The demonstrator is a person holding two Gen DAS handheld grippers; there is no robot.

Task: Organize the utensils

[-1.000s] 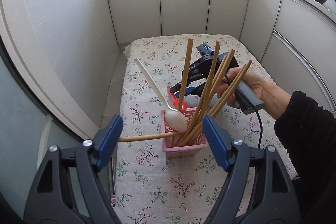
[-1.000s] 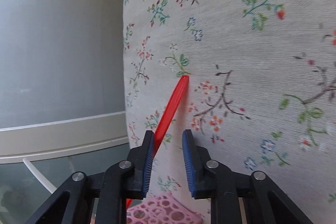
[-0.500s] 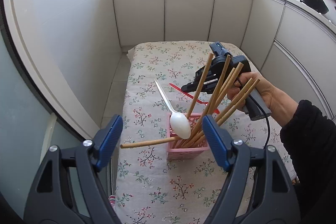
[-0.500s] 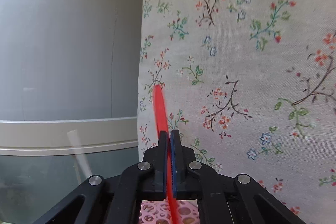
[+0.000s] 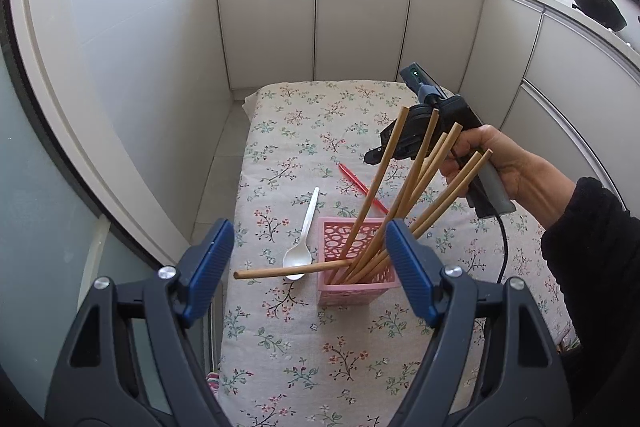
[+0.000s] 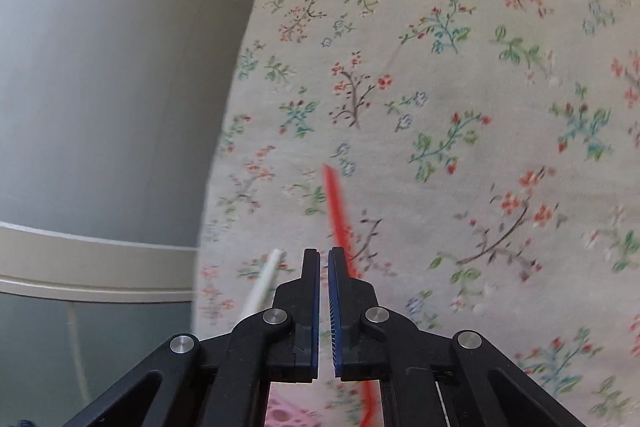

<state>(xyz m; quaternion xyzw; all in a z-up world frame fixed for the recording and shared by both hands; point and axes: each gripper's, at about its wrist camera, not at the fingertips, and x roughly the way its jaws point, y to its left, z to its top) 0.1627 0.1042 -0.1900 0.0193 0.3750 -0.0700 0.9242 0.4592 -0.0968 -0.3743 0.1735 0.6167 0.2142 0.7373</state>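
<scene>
A pink openwork basket (image 5: 352,287) stands on the flowered tablecloth (image 5: 304,347) and holds several wooden chopsticks (image 5: 380,179); one chopstick pokes out level to the left. A white plastic spoon (image 5: 304,239) lies on the cloth left of the basket, and its handle (image 6: 264,283) shows in the right wrist view. A red plastic utensil (image 5: 354,179) (image 6: 338,211) lies on the cloth behind the basket, partly hidden by the chopsticks. My right gripper (image 5: 370,157) (image 6: 324,255) hangs above it, shut, with nothing between the pads. My left gripper (image 5: 308,231) stands open in front of the basket, holding nothing.
A person's hand (image 5: 500,171) and black sleeve hold the right gripper, with a cable hanging down. White cabinet doors (image 5: 360,19) wrap the table's far and right sides. The cloth's left edge (image 5: 236,211) drops to a tiled floor beside a wall.
The right gripper closed on the red utensil, then rose without it; the utensil now sits beside the shut jaws. The white spoon went from leaning at the basket to lying flat.
</scene>
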